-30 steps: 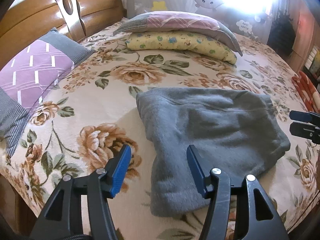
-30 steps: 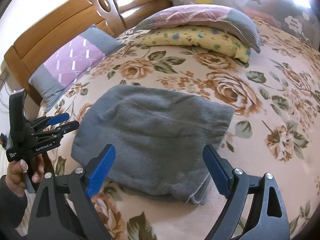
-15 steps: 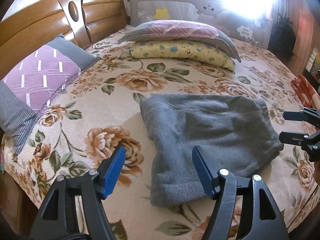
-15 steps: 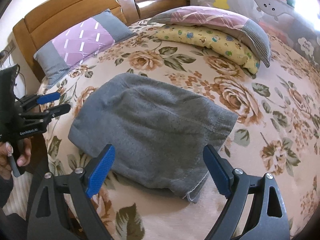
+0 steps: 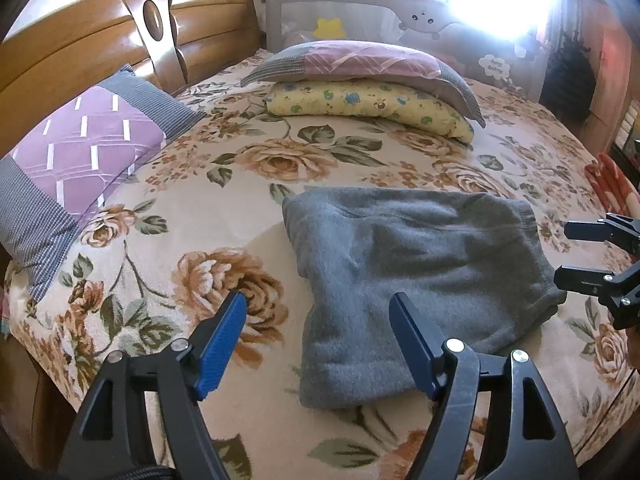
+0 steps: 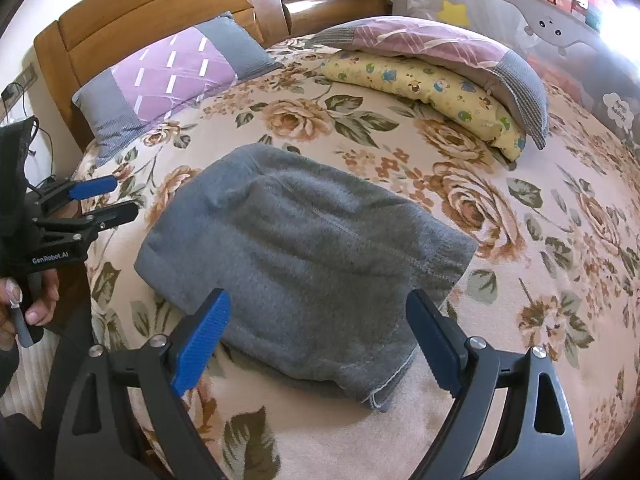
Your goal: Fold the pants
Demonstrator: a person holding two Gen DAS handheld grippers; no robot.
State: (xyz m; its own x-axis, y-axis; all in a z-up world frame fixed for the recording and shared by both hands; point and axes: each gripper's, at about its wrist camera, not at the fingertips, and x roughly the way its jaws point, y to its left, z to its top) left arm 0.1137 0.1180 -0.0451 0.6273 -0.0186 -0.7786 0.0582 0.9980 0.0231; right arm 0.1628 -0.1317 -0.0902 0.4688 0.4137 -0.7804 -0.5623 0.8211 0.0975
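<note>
The grey pants (image 5: pixel 416 276) lie folded into a compact rectangle on the floral bedspread (image 5: pixel 224 208); they also show in the right wrist view (image 6: pixel 308 256). My left gripper (image 5: pixel 318 334) is open and empty, held above the near left corner of the pants. My right gripper (image 6: pixel 318 330) is open and empty, above the near edge of the pants. Each gripper shows in the other's view, the right gripper (image 5: pixel 576 254) at the right edge and the left gripper (image 6: pixel 106 198) at the left edge, both apart from the cloth.
A purple and grey pillow (image 5: pixel 80 160) leans on the wooden headboard (image 5: pixel 120 40). A yellow pillow (image 5: pixel 368 106) lies under a pink and grey one (image 5: pixel 360 64) at the back. A grey bed rail (image 5: pixel 400 20) stands behind. The bed's edge is near me.
Both grippers have drawn back and risen from the folded pants, so the pants look smaller and farther. The pants have not moved. Both grippers stay open.
</note>
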